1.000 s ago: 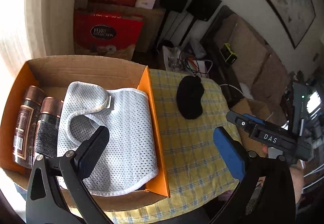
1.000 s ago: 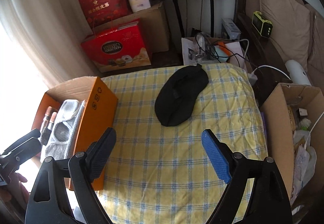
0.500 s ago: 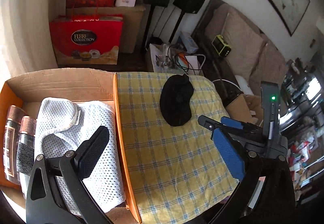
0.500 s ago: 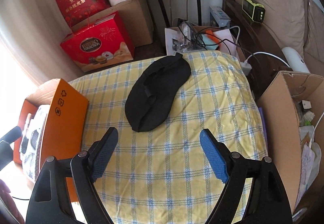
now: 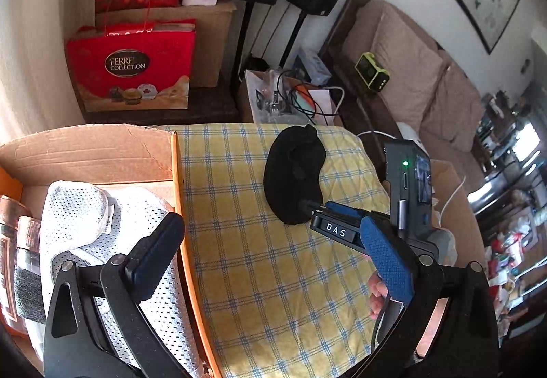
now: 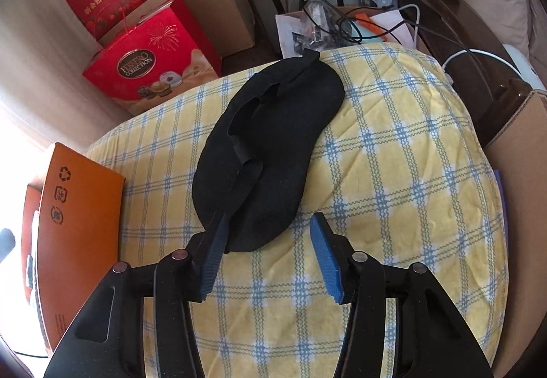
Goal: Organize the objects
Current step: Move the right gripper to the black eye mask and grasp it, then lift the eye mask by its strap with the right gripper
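1. Nearest to us, the right gripper (image 6: 268, 234) has just been narrowing its jaws and now brackets the near end of the soft black fabric eye mask (image 6: 270, 145); the left pad (image 6: 213, 251) touches the mask's edge, the other pad stands clear over the cloth, so nothing is grasped yet

2. The left gripper (image 5: 270, 253) hangs released with wide jaws over the orange wall of the open cardboard box (image 5: 177, 193), holding nothing

3. The mask lies lengthwise near the middle of the yellow-and-blue checked cloth (image 6: 393, 173), its far end reaching toward the cloth's far edge, well apart from the box

4. To do this step well, we judge we should sink a little further so both pads straddle the padded near end, then clench on the mask alone; the cloth under it could bunch into the grip

5. We should shift slightly toward the mask's centreline, because its strap (image 6: 244, 156) loops loosely on top and may snag

6. Farther left, the box already holds a white mesh garment (image 5: 102, 241) and copper-capped brown bottles (image 5: 18, 258); we judge the mask belongs there next
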The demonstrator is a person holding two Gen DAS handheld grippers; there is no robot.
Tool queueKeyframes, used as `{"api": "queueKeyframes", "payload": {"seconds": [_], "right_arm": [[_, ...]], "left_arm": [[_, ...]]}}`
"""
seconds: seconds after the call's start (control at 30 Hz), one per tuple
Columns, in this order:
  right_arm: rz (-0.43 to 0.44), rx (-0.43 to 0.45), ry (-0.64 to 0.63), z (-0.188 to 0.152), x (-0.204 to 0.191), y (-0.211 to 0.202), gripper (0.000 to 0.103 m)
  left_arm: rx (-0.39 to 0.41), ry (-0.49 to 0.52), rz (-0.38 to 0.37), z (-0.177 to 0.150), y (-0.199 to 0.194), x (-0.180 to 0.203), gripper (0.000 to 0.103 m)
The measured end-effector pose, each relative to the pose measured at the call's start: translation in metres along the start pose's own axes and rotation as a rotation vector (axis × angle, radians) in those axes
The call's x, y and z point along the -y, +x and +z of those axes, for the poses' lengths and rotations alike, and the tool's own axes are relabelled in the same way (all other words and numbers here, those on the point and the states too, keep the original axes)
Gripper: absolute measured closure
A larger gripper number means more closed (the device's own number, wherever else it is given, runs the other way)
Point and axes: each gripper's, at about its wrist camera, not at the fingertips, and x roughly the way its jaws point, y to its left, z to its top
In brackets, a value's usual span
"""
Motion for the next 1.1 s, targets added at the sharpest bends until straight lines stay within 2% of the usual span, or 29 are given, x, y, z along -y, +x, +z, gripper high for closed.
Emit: {"api": "queueKeyframes", "payload": {"seconds": [0.07, 0.1, 0.17, 0.2, 0.3, 0.43, 0.63, 0.87, 1.1], "right_arm": [[-0.003, -0.002, 0.003, 0.001, -0.001, 0.003, 0.057], [0.000, -0.005, 0.008, 0.001, 0.000, 0.005, 0.066], [0.005, -0.004, 0.029, 0.001, 0.003, 0.007, 0.076], [0.012, -0.002, 0.038, 0.002, 0.004, 0.007, 0.084], [0.068, 0.001, 0.089, 0.002, 0.012, 0.004, 0.089], [0.100, 0.018, 0.116, 0.001, 0.018, -0.007, 0.093], [0.110, 0.055, 0.076, -0.001, 0.011, -0.032, 0.096], [0.024, 0.113, -0.083, -0.013, -0.005, -0.080, 0.098], [0.000, 0.088, -0.167, -0.040, -0.003, -0.105, 0.098]], "left_arm": [[-0.002, -0.004, -0.003, 0.001, 0.001, -0.001, 0.000], [-0.002, -0.006, -0.005, 0.000, 0.002, -0.001, 0.000], [-0.002, -0.007, -0.005, -0.001, 0.001, -0.001, 0.000], [-0.002, -0.007, -0.005, -0.002, 0.001, -0.001, 0.000], [-0.006, -0.009, -0.004, -0.004, 0.001, -0.001, 0.000], [-0.008, -0.008, -0.005, -0.008, 0.001, 0.000, 0.000], [-0.013, -0.002, -0.002, -0.013, -0.002, 0.004, 0.000], [0.001, -0.003, -0.030, -0.022, -0.015, 0.009, 0.000], [-0.026, 0.008, -0.060, -0.039, -0.021, 0.017, 0.000]]}}
